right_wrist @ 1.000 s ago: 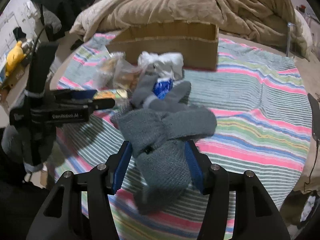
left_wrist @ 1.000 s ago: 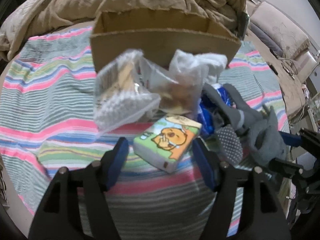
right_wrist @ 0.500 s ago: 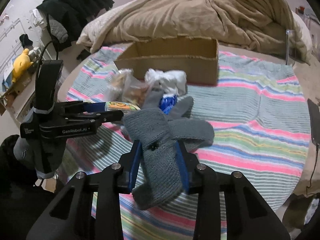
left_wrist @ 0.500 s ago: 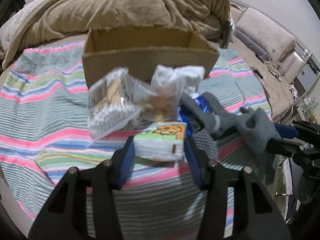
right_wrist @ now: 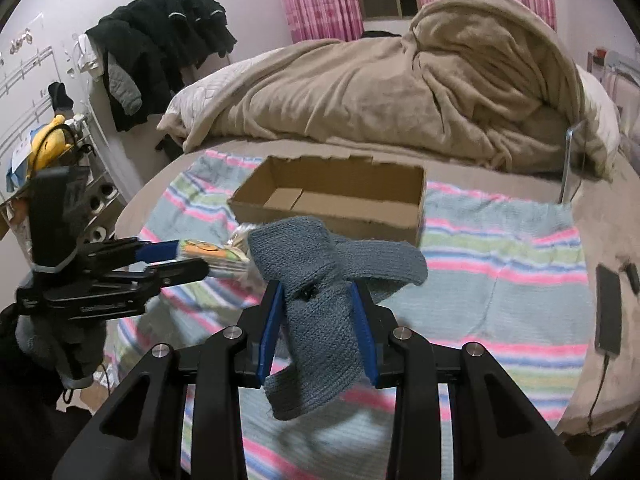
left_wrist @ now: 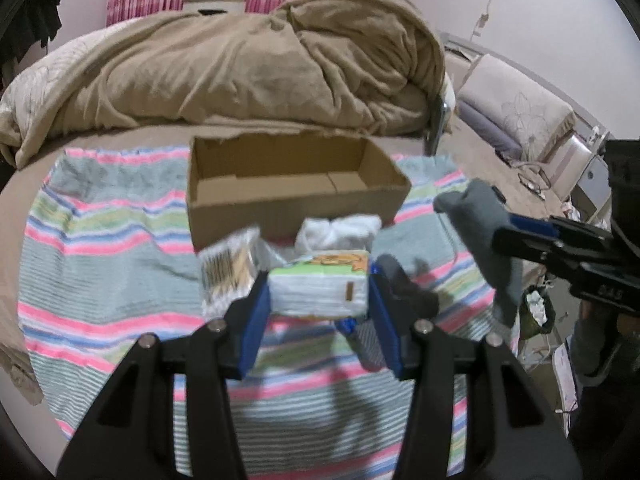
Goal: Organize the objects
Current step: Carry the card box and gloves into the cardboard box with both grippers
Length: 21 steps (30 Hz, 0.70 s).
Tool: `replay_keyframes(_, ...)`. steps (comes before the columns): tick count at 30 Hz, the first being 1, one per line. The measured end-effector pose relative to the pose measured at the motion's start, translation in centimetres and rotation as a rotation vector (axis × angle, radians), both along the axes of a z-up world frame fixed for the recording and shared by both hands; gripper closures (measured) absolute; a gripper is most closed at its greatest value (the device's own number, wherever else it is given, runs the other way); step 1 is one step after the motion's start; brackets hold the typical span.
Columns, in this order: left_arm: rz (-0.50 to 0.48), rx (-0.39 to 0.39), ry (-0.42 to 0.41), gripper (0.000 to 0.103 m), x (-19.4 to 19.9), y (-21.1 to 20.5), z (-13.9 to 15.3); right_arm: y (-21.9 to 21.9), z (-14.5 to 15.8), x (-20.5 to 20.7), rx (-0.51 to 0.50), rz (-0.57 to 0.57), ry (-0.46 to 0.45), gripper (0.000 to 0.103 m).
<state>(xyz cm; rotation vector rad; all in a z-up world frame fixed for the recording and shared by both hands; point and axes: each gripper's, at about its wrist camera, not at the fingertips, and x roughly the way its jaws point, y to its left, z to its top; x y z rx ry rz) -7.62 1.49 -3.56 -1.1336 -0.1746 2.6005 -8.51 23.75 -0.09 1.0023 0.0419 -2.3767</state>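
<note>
Gripping tissue pack (left_wrist: 319, 288), grey sock (right_wrist: 316, 312)

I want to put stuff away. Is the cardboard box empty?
Empty. Both wrist views look into the open cardboard box and show only its bare brown floor and walls.

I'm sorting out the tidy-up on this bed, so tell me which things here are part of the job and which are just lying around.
Part of the job:
- tissue pack, held in left gripper
- grey sock, held in right gripper
- cardboard box, open
- cotton swab bag
- white bundle

Lying about:
- beige blanket
- striped cloth
- black jacket
- phone
</note>
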Motion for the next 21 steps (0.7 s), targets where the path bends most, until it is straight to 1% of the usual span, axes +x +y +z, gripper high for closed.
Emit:
replay_keyframes(9,0.028,0.021,0.045,0.053,-1.9,-1.0,1.5,-0.7,1.2,-3.1,-0.013,-0.003,0.035,0.067)
replay_keyframes(14,0.033,0.016,0.079,0.053,-3.5,-1.1,2.3,-1.2,1.7,-5.0,-0.020,-0.007,0.050,0.066)
replay_keyframes(21,0.050,-0.013,0.125,0.053,-6.0,-1.2,3.0,-2.3,1.7,-8.1,-0.014,-0.008,0.054,0.066)
